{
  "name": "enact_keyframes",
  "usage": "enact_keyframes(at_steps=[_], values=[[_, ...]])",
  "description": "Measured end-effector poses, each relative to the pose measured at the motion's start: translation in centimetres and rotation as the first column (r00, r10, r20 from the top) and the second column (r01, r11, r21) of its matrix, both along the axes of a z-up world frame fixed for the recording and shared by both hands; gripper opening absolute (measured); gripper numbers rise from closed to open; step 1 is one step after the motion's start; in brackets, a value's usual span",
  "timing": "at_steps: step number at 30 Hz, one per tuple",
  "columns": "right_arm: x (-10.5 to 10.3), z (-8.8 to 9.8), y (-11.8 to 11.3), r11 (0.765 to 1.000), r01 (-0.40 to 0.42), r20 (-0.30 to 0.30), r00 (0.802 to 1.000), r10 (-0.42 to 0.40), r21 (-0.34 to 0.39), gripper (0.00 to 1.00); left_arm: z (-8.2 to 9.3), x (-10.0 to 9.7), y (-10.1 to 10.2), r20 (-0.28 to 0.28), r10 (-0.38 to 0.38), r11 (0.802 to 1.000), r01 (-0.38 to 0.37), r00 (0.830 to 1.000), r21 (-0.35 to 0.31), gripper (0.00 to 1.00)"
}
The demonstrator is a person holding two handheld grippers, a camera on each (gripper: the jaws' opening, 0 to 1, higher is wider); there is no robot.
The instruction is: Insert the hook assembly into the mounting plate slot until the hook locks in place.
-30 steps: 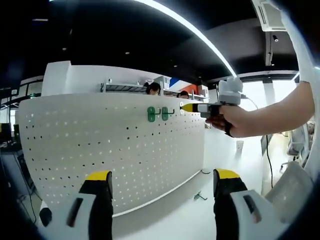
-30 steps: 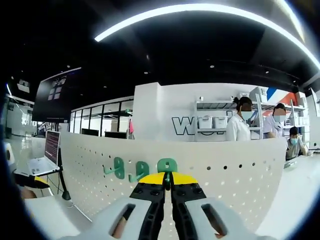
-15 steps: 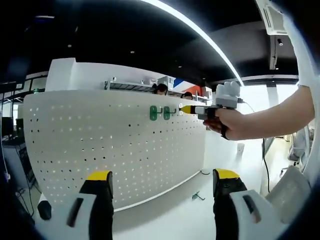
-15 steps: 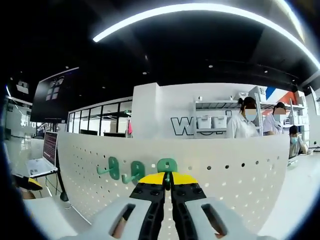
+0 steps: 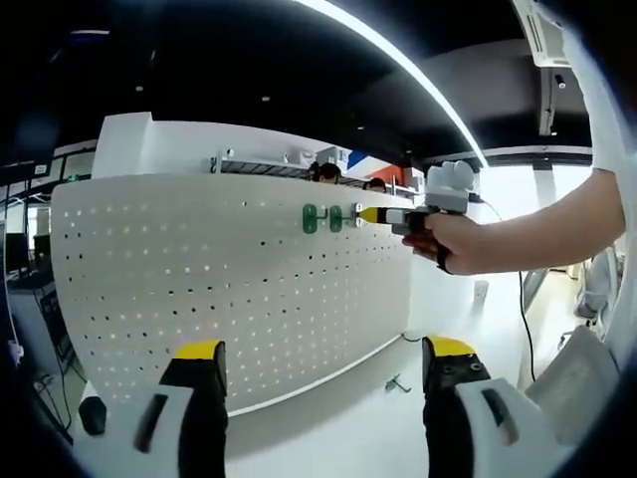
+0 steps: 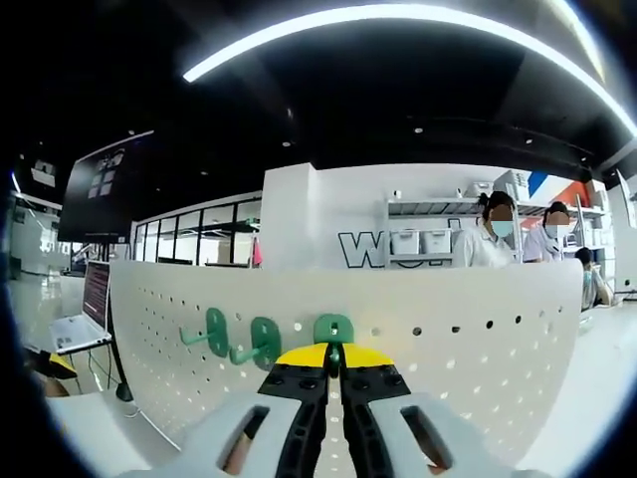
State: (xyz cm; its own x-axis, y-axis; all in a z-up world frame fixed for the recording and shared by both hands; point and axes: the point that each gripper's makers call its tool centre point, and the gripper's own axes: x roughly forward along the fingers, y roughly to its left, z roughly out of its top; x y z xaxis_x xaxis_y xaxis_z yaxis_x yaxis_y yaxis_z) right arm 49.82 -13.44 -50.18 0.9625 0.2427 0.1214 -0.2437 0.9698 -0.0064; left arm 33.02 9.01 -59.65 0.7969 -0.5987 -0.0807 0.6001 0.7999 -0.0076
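Right gripper (image 6: 334,357) jaws pinch a green hook (image 6: 333,330) against the pegboard (image 6: 478,349), beside two mounted hooks (image 6: 239,339). Left gripper (image 5: 318,368) jaws spread, holding nothing. Wall lettering behind reads "W…", partly hidden.

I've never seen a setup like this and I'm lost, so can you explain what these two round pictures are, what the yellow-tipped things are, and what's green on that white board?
Each round picture comes from a fisheye camera riding on a hand-held gripper that a person carries, one in each hand.

In the left gripper view, the left hand-held gripper has its yellow-tipped jaws wide apart, holding nothing. Ahead stands a white pegboard, and a hand brings the right hand-held gripper to its top edge. A small hook lies on the table.

In the right gripper view, that gripper's jaws are pinched on a green hook against the pegboard. Two more green hooks hang beside it.
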Motion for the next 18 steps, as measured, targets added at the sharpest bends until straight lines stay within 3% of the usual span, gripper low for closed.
enact_keyframes(at_steps=[12, 18], values=[[0.11, -0.16, 0.04, 0.999, 0.028, -0.002, 1.0, -0.028, -0.016, 0.01, -0.18, 0.04, 0.24, -0.006, 0.005, 1.0, -0.005, 1.0, -0.002, 0.81], [0.14, -0.19, 0.27, 0.995, 0.064, -0.003, 0.998, -0.065, -0.072, 0.01, -0.27, -0.18, 0.14, -0.013, 0.002, 1.0, -0.002, 1.0, 0.002, 0.8]])
